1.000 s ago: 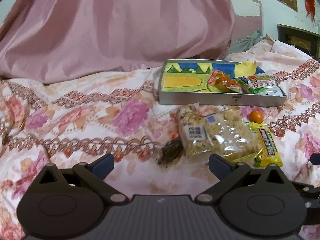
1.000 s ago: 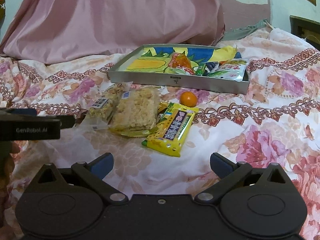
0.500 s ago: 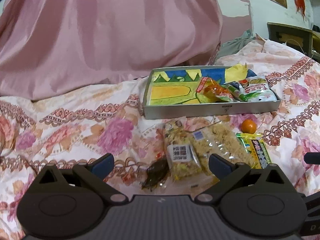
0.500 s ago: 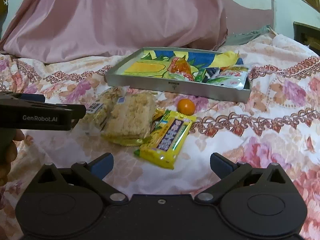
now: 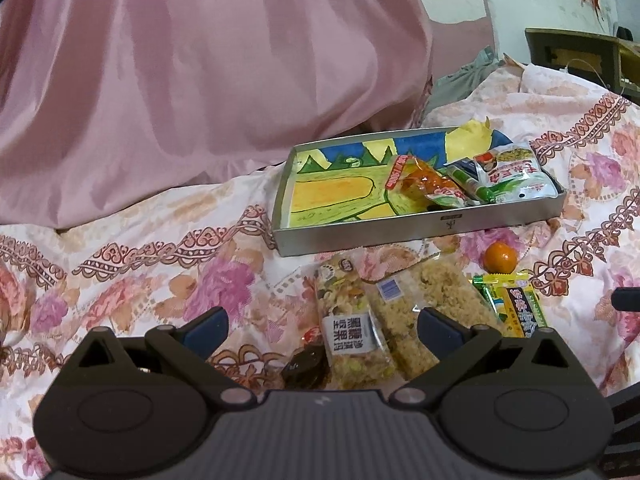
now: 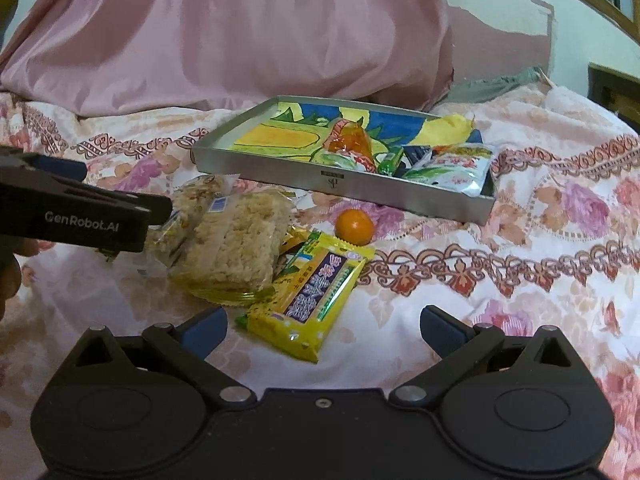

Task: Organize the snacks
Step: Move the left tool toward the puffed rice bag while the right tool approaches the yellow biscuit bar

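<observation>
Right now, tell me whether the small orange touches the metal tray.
Apart. The right wrist view shows bedsheet between the small orange and the metal tray front wall; the left wrist view agrees.

Bedspread (image 6: 520, 264): showing pink florals with maroon scroll bands. Metal tray (image 6: 336, 184): displaying yellow, blue, green drawing. Snack pack (image 6: 308, 300): showing yellow. Tangerine (image 6: 354, 227): glowing orange. Drape (image 6: 240, 32): showing pink.

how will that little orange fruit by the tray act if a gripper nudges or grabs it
The small orange fruit looks round and smooth and lies loose on the soft bedspread, so a nudge would probably roll it, perhaps against the tray. Its curved skin could slip out of flat fingers unless gripped across the middle. It likely bruises if squeezed hard.
</observation>
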`<state>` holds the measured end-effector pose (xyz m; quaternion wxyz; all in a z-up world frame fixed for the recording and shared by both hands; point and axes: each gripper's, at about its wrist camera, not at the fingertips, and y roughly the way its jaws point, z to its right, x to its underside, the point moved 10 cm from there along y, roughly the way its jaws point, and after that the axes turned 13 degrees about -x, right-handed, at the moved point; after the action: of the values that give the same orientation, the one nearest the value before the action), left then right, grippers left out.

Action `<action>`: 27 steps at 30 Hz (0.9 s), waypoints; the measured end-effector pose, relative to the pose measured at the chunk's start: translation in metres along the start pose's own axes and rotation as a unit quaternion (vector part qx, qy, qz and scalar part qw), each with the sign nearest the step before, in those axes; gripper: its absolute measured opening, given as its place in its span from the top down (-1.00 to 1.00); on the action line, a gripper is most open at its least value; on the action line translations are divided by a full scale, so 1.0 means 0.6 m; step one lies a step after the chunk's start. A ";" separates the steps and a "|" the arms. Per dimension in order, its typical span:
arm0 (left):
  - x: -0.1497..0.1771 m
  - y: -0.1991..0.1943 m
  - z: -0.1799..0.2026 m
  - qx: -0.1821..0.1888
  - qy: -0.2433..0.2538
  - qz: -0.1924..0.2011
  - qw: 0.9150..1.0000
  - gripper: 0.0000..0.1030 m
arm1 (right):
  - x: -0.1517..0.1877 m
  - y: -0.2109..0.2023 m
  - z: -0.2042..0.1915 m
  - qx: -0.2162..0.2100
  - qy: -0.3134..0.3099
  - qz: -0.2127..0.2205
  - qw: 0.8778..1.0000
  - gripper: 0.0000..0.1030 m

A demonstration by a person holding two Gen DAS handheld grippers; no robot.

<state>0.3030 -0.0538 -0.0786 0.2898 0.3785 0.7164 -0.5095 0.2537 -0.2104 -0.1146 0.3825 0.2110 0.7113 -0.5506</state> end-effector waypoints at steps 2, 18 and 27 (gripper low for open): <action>-0.004 0.002 0.004 -0.003 0.003 0.003 1.000 -0.99 | -0.003 0.010 0.001 0.003 -0.012 0.003 1.000 -0.99; -0.019 0.028 0.054 0.004 0.020 -0.006 1.000 -0.99 | -0.003 0.074 0.011 0.018 -0.068 -0.017 0.997 -0.99; -0.016 0.024 0.108 0.064 0.015 -0.040 0.997 -0.99 | 0.002 0.059 0.067 0.058 -0.039 -0.057 0.996 -0.97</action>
<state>0.3222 -0.1152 -0.0983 0.2336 0.3745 0.7012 -0.5599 0.2913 -0.2377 -0.1416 0.3646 0.1702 0.6740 -0.6195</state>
